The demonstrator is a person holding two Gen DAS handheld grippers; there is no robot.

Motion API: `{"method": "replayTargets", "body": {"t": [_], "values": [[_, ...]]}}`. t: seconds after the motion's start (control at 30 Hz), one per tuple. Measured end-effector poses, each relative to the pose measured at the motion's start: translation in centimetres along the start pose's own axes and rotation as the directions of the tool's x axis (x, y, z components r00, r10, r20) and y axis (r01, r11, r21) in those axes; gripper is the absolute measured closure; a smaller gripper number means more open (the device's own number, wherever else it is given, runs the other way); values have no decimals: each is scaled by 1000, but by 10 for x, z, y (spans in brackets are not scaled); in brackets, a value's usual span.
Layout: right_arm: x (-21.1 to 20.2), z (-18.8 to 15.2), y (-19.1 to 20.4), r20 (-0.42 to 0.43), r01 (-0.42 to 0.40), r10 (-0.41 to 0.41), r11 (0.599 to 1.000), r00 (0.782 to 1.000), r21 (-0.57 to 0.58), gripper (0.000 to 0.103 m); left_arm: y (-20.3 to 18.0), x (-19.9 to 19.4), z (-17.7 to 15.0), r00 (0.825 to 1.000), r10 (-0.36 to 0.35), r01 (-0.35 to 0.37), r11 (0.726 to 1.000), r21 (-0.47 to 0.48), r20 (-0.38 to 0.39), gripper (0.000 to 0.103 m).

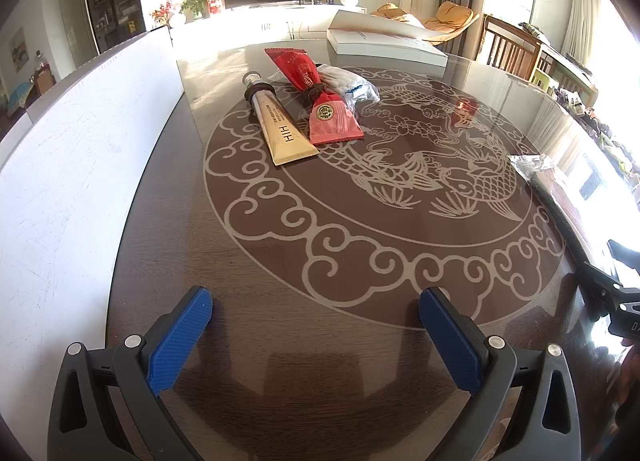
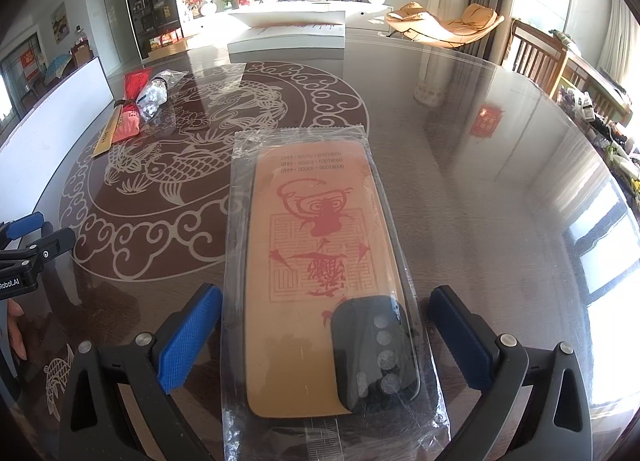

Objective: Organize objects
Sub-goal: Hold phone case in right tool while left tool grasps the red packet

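Note:
A clear plastic packet (image 2: 320,245) lies flat on the glass table top, holding a tan card with red print and a small black piece. My right gripper (image 2: 326,337) stands open around its near end, with both blue pads clear of the plastic. A gold tube (image 1: 280,125), a red packet (image 1: 320,101) and a bag of cotton swabs (image 1: 348,83) lie together at the far left of the table. My left gripper (image 1: 316,337) is open over bare table, with nothing between its fingers.
A white box (image 1: 384,41) sits at the table's far edge. A white board (image 1: 80,141) runs along the left side. The dark table (image 1: 360,261) has a pale fish pattern under glass. Chairs (image 2: 536,57) stand at the right. A hand (image 2: 16,325) shows by the left gripper.

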State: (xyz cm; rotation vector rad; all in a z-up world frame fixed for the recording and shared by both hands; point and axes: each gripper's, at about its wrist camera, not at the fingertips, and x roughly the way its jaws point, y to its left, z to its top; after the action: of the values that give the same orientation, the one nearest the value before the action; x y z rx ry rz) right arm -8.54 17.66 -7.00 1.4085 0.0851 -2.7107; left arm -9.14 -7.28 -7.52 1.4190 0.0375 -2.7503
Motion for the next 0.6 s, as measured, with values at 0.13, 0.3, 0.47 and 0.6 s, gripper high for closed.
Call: {"method": "replayTargets", "body": {"t": [0.13, 0.3, 0.47, 0.6], "values": [[0, 0, 0, 0, 0, 0, 1000, 1000, 0, 0, 0, 0, 0, 1000, 0, 0, 1000, 0, 0, 0], [0, 0, 0, 0, 0, 0, 1000, 1000, 0, 0, 9, 6, 23, 997, -70, 69, 997, -46, -20, 0], [1, 0, 0, 0, 0, 0, 1000, 1000, 0, 0, 24, 17, 89, 985, -147, 159, 976, -150, 86, 14], [1, 0, 0, 0, 0, 0, 1000, 1000, 0, 0, 5, 48, 131, 994, -86, 91, 994, -64, 74, 28]]}}
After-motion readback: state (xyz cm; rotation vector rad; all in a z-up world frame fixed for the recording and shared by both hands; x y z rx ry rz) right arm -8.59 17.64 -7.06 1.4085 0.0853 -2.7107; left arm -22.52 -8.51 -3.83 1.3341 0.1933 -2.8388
